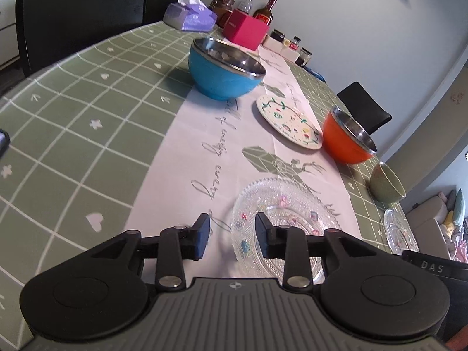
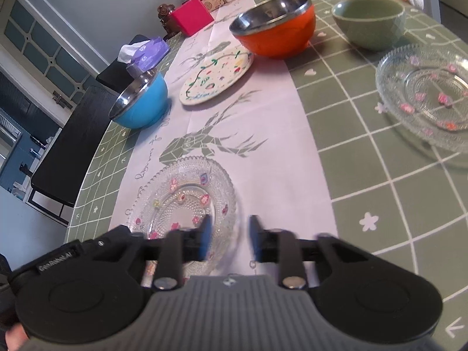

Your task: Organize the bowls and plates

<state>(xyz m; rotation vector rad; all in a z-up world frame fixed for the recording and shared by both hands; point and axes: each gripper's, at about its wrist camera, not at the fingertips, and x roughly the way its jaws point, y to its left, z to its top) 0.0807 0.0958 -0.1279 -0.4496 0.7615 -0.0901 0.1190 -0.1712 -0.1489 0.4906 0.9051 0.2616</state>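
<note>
Two grippers, left gripper (image 1: 232,234) and right gripper (image 2: 228,238), both partly open, nothing gripped. Near glass plate (image 1: 280,204) below jaws: its left rim under left gap, its right rim beside right gap. Green checked tablecloth (image 1: 87,102), white runner (image 2: 263,146); grey wall (image 1: 365,29) beyond.

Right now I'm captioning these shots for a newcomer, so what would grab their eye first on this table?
Probably the two bright steel-lined bowls: the blue bowl far down the white runner and the orange bowl on its other side, with the painted plate lying between them. Nearer, a clear glass plate with small flowers sits just ahead of the open left gripper. A second glass plate rests on the green checked cloth.
</note>
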